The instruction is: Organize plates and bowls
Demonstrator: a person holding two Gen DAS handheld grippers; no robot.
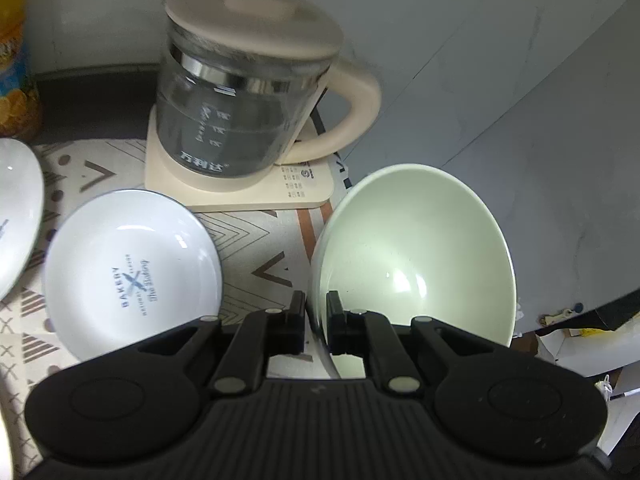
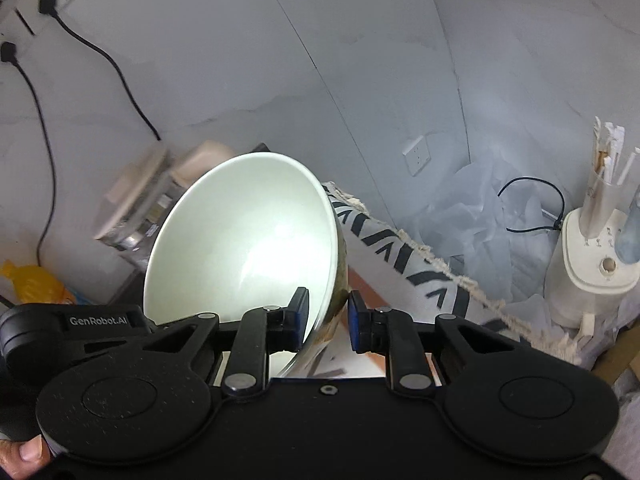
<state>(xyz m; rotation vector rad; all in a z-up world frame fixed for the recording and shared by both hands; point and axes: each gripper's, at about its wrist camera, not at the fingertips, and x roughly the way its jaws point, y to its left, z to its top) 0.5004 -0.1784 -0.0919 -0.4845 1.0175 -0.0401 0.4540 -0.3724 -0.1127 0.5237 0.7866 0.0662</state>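
A pale green bowl [image 1: 416, 240] hangs tilted above the patterned mat [image 1: 260, 248]. My left gripper [image 1: 316, 308] is shut on its near left rim, one pad inside and one outside. In the right wrist view what looks like the same bowl [image 2: 240, 240] shows a mottled outer wall. My right gripper [image 2: 328, 316] is shut on its right rim. The left gripper's housing [image 2: 60, 320] shows at the bowl's lower left. A white plate [image 1: 128, 276] with blue lettering lies on the mat to the left. Another white plate [image 1: 16, 216] is cut off by the left edge.
A glass kettle [image 1: 240, 100] on a cream base stands on the mat just behind the plate and bowl. A yellow snack bag [image 1: 12, 60] is far left. The wall is close behind, with plugged cords [image 2: 44, 4]. A white appliance [image 2: 592, 264] stands beyond the mat's fringed edge [image 2: 440, 268].
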